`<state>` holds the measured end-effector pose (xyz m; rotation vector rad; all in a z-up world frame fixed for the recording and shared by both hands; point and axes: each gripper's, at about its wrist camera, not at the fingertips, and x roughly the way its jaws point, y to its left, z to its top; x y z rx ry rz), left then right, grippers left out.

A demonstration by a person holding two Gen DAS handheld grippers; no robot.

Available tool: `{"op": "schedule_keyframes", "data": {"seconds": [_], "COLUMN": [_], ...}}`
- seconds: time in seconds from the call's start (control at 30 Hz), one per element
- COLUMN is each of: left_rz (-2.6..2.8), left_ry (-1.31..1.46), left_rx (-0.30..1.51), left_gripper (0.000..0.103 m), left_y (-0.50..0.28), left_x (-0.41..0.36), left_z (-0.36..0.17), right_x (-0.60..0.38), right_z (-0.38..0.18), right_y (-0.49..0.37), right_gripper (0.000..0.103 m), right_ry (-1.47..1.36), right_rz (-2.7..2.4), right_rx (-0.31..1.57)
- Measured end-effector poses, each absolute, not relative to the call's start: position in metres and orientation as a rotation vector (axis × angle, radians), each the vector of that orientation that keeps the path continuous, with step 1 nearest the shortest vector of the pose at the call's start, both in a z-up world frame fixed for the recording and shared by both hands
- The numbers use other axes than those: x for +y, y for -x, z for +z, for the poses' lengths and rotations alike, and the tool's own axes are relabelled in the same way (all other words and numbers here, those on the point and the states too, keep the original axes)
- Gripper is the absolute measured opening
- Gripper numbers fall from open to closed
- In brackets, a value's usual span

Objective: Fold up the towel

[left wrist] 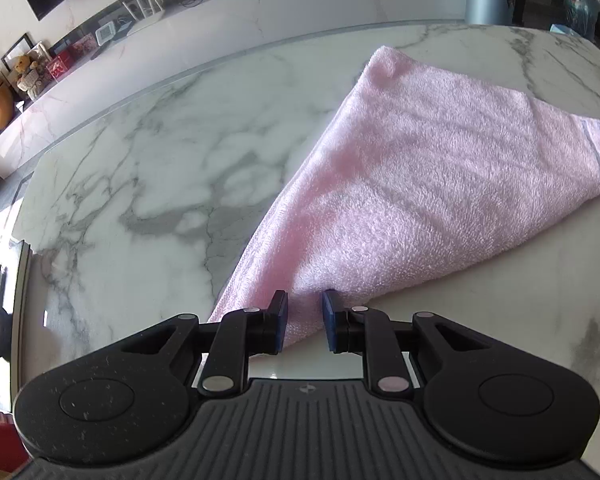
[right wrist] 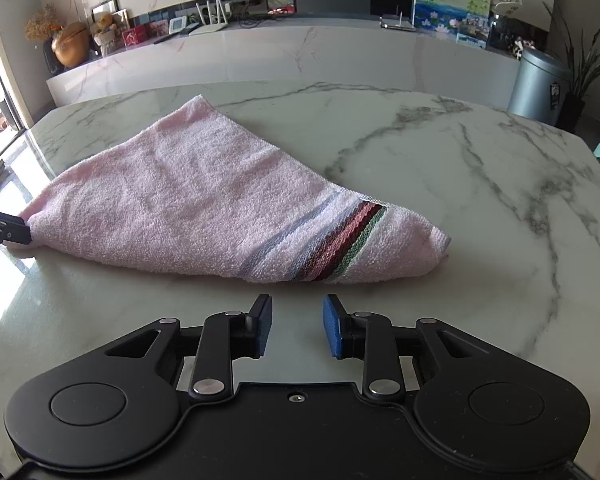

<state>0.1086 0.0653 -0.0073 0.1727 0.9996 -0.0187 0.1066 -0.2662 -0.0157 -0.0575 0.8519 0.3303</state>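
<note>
Where left tool (left wrist: 303, 316) pinches: fluffy triangular towel (left wrist: 420, 184).

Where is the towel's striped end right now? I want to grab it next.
In the right wrist view, the striped end of the pink towel lies on the marble table, just beyond the open right tongs, slightly to their right.

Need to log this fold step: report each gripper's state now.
Left gripper: shut on a corner of the pink towel.
Right gripper: open, holding nothing, just short of the towel.
</note>
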Motion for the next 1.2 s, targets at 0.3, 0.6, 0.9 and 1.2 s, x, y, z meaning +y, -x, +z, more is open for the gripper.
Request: {"op": "schedule_keyframes", "data": {"seconds": [0.3,0.6,0.9,1.2], "left_rz": [0.006,0.009,0.037,0.045], "left_ry": [-0.001,-0.006,-0.026,-0.010], "left_rx": [0.841,0.830,0.826,0.823], "left_gripper": [0.062,0.087,0.092,0.102], "left_y": [-0.047,-0.017,-0.002,0.000], "left_x": [0.040,0.010,0.005,0.005], "left_z": [0.000,-0.021,-0.031,-0.041], "right_x": [-0.254,-0.236,-0.233,-0.238], "right_z": [-0.008,-0.020,-0.028,-0.038], "right_y": [-0.063,-0.025,-0.020,-0.020], "right_gripper": [0.079,0.093,0.102,0.102], "right_ry": [0.004,0.027,0.050,0.027], "right_rz": [0.284,0.260,0.244,0.194], "right_rx": [0.793,0.732,0.737,0.734]}}
